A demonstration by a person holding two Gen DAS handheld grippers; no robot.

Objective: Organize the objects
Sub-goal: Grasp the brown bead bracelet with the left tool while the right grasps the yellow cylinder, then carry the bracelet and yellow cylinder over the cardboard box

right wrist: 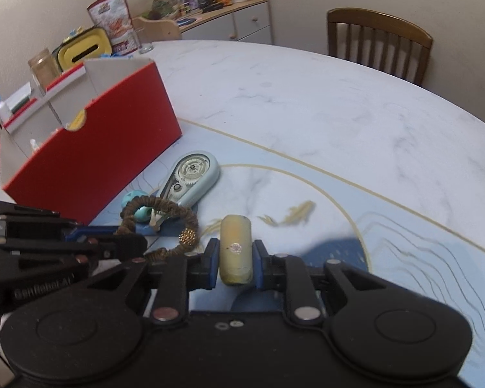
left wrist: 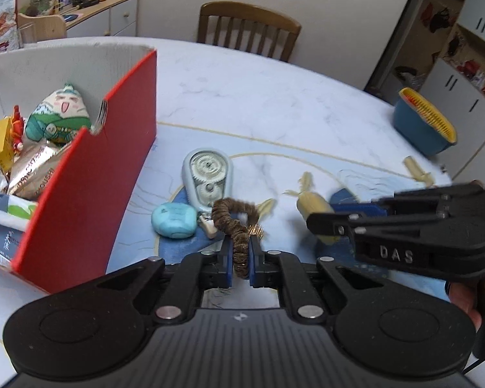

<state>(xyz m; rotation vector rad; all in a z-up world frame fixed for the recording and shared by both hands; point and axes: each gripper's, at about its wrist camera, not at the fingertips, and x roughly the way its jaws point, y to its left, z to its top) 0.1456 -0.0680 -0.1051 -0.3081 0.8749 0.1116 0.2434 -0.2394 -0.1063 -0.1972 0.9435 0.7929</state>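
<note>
My left gripper (left wrist: 241,252) is shut on a brown fabric hair tie (left wrist: 237,226) with a gold bead, held above the table; the tie also shows in the right wrist view (right wrist: 160,223). My right gripper (right wrist: 235,255) is shut on a pale yellow cylinder-shaped object (right wrist: 235,249), which also shows in the left wrist view (left wrist: 313,205). A red box (left wrist: 90,174) with several items inside stands to the left. A light blue correction tape dispenser (left wrist: 207,174) and a turquoise oval object (left wrist: 174,220) lie on the table beside the box.
A blue and yellow basket (left wrist: 423,123) sits at the table's right edge. A small beige item (left wrist: 418,169) lies near it. A wooden chair (left wrist: 247,29) stands behind the table. A yellow tin (right wrist: 80,48), a jar and a bottle stand behind the box.
</note>
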